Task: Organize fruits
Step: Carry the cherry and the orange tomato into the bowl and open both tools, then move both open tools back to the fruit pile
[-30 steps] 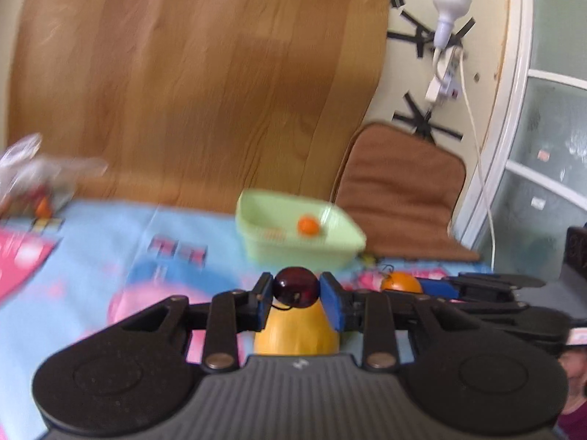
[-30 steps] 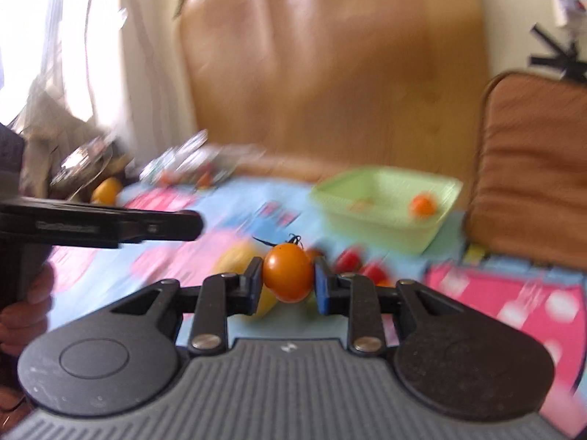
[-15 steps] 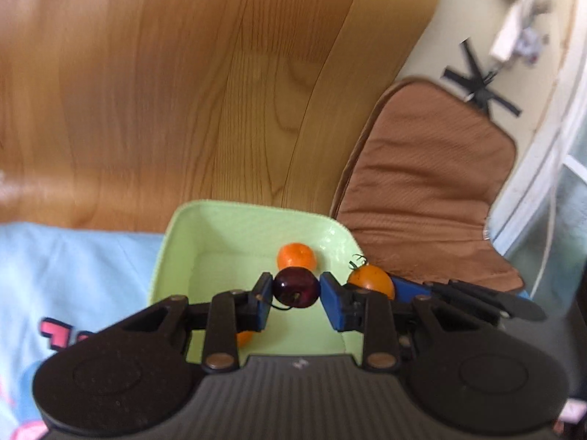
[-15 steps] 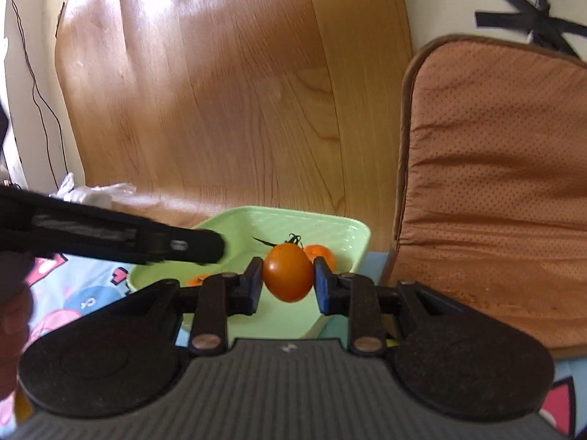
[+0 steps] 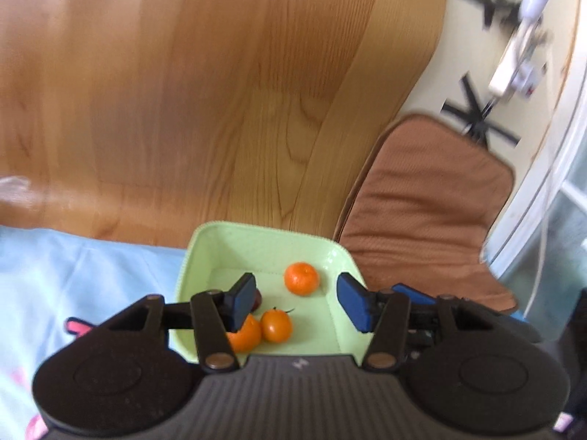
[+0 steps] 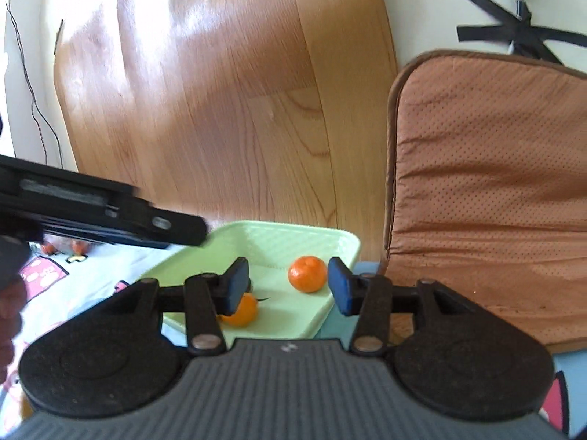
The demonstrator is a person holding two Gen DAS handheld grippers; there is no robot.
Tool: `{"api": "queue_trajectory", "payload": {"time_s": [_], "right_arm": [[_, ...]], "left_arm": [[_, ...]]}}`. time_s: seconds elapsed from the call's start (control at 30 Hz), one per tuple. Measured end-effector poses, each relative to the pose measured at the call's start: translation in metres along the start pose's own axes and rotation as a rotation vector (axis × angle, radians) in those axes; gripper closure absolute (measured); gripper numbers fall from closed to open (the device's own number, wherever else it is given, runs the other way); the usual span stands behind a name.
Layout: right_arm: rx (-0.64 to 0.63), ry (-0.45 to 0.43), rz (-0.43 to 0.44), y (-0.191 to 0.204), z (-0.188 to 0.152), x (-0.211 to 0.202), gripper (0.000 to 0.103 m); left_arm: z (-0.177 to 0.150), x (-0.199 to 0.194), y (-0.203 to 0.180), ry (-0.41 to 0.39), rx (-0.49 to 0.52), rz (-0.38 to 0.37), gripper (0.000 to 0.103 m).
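Note:
A light green tray [image 5: 264,245] [image 6: 286,242] sits on the patterned cloth. In it lie a small mandarin [image 5: 301,278] [image 6: 307,273], an orange tomato [image 5: 276,325] [image 6: 242,310], another orange fruit [image 5: 245,333] and a dark cherry [image 5: 258,297], mostly hidden behind my left finger. My left gripper [image 5: 299,306] is open and empty above the tray. My right gripper [image 6: 288,289] is open and empty above the tray's near right side. The left gripper's body [image 6: 91,212] crosses the right wrist view.
A wooden board [image 5: 205,102] leans behind the tray. A brown cushion [image 6: 488,190] [image 5: 429,216] stands to the right. The cloth [image 5: 73,275] spreads to the left, with small fruits [image 6: 62,247] far off. A power strip and cable [image 5: 513,66] hang on the wall.
Both grippers moved over the tray and opened. The dark cherry dropped from the left gripper and the orange tomato from the right; both now lie in the tray.

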State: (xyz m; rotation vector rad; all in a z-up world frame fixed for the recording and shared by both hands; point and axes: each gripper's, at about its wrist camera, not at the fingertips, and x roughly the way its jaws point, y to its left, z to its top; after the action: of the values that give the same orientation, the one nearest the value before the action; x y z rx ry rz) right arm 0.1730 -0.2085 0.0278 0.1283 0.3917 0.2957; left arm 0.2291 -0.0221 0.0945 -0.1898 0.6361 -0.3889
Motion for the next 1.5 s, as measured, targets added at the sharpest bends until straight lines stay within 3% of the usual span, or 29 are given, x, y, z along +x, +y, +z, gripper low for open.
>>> {"api": "queue_trajectory", "payload": {"time_s": [0.2,0.4,0.53,0.73,0.8,1.03,1.2,1.37,1.43,1.5], "right_arm": [[-0.007,-0.012,0.046,0.015,-0.007,-0.036,0.053],[-0.012,0.038,0.095,0.029,-0.027,-0.053,0.053],[-0.042,0.088,0.126,0.044,-0.033,-0.044,0.053],[-0.048,0.139,0.187,0.063,-0.025,-0.029,0.058],[-0.092,0.159,0.199,0.070,-0.023,-0.025,0.063],[-0.186,0.287,0.207,0.068,-0.012,-0.005,0.064],[-0.234,0.336,0.226,0.074,-0.013,0.010,0.062],[-0.251,0.375,0.258,0.084,-0.018,0.025,0.063],[-0.246,0.399,0.254,0.085,-0.018,0.034,0.063],[-0.221,0.430,0.273,0.083,-0.016,0.044,0.062]], "left_arm": [[-0.031,-0.076,0.039,-0.105,-0.075,-0.004,0.053],[-0.082,-0.114,0.098,-0.088,-0.239,0.021,0.053],[-0.104,-0.117,0.115,-0.061,-0.289,0.036,0.053],[-0.119,-0.116,0.121,-0.052,-0.325,-0.015,0.053],[-0.120,-0.112,0.124,-0.041,-0.346,-0.040,0.053],[-0.124,-0.096,0.125,-0.027,-0.406,-0.168,0.053],[-0.123,-0.077,0.121,0.014,-0.425,-0.204,0.053],[-0.127,-0.072,0.114,0.008,-0.395,-0.170,0.065],[-0.129,-0.073,0.117,0.005,-0.408,-0.146,0.081],[-0.131,-0.073,0.121,0.009,-0.412,-0.072,0.091]]}}
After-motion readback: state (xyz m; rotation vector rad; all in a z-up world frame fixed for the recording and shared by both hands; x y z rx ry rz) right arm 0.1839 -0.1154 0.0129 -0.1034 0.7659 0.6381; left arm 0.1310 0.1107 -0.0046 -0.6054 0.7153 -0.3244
